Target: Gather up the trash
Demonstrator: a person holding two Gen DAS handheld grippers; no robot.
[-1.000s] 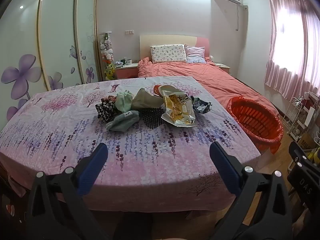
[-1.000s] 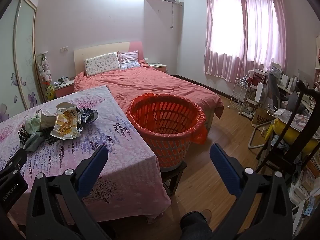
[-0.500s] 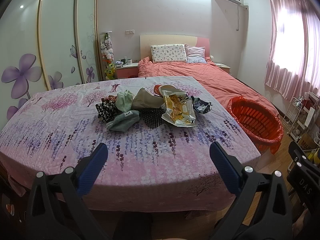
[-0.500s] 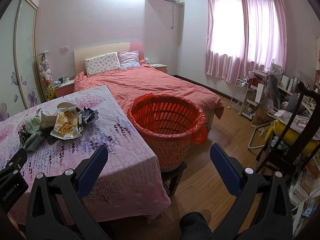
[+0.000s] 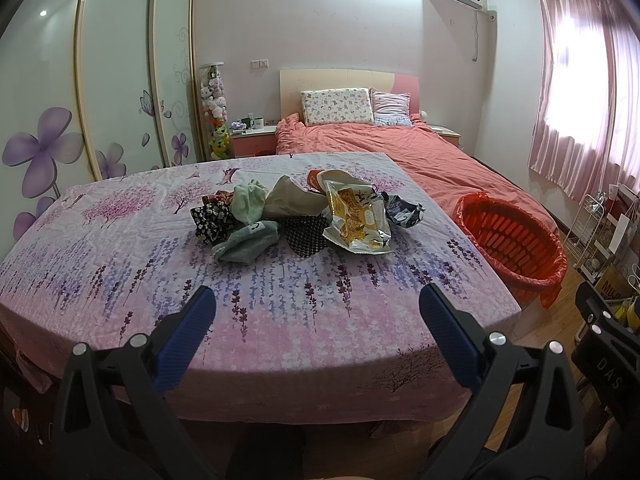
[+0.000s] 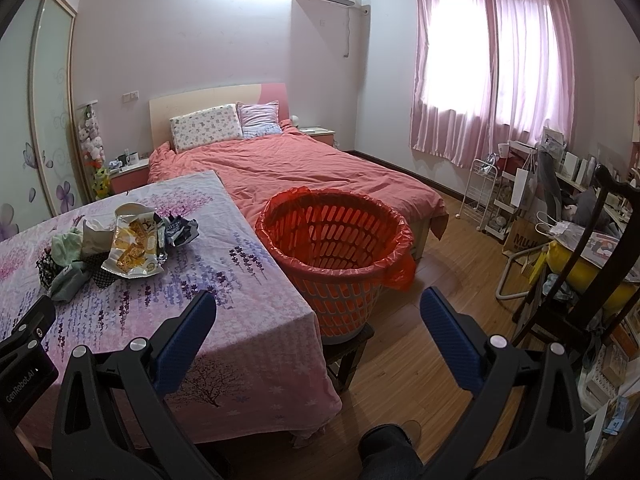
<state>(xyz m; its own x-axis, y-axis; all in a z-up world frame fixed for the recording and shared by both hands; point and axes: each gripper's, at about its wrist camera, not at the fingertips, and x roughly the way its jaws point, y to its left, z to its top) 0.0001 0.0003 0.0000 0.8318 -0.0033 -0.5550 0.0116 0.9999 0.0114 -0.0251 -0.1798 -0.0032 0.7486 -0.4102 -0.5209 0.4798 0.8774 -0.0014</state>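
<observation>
A pile of trash and cloths lies mid-table: a yellow and silver snack bag (image 5: 356, 220) (image 6: 134, 252), a crumpled dark wrapper (image 5: 404, 210) (image 6: 182, 230), a beige paper bag (image 5: 292, 200), green cloths (image 5: 248, 240) and black patterned pieces (image 5: 212, 222). An orange basket (image 5: 516, 240) (image 6: 336, 248) lined with a red bag stands at the table's right edge. My left gripper (image 5: 316, 312) is open and empty, near the table's front edge. My right gripper (image 6: 318, 316) is open and empty, in front of the basket.
The table (image 5: 120, 264) has a purple floral cloth. A bed with an orange cover (image 6: 312, 168) lies behind. The basket sits on a dark stool (image 6: 348, 344). A white rack (image 6: 480, 188), chair and clutter (image 6: 580, 240) stand at the right. Wardrobe doors (image 5: 120, 80) are on the left.
Both views have shifted only slightly. Both grippers stay open and empty.
</observation>
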